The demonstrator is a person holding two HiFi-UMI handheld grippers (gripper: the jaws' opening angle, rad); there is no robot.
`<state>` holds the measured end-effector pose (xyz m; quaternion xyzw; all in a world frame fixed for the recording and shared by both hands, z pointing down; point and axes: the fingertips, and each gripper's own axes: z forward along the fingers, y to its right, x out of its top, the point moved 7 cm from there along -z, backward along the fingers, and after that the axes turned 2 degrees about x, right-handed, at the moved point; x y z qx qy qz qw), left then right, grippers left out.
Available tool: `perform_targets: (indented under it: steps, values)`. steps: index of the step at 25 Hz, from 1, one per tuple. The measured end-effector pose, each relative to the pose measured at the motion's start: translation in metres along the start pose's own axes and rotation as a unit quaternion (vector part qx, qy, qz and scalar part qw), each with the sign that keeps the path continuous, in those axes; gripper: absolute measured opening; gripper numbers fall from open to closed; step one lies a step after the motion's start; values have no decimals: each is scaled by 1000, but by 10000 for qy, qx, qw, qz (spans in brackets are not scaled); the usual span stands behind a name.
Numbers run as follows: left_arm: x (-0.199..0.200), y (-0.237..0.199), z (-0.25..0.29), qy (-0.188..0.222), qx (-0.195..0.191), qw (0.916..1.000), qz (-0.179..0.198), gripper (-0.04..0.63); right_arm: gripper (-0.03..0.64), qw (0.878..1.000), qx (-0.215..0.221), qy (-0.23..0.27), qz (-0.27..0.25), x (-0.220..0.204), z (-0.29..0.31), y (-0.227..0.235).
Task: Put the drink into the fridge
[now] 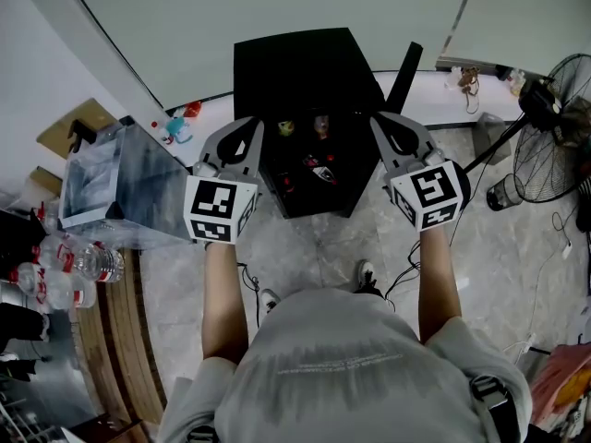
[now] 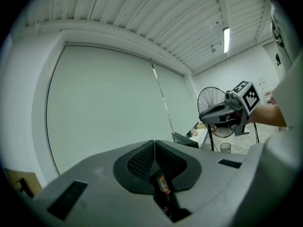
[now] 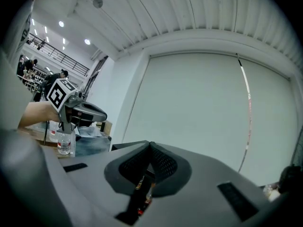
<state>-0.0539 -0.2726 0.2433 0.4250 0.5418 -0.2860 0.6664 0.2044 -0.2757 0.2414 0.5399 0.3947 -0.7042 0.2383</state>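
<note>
While our left gripper and right gripper hover over the fridge, jaws together and empty, the bottles lie at 8 o'clock, nearer our left.

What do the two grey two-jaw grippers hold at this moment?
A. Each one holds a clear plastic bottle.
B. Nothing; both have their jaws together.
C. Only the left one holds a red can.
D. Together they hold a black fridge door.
B: the left gripper and the right gripper each show jaws pressed together, with nothing between them.
</note>
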Motion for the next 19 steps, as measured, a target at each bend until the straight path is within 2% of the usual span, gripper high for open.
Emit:
perform_targets:
  steps: [19]
  values:
    - [-11,-5,7,-121,24,9999,-77,15,1,9999,57,-114,41,-12,10,2]
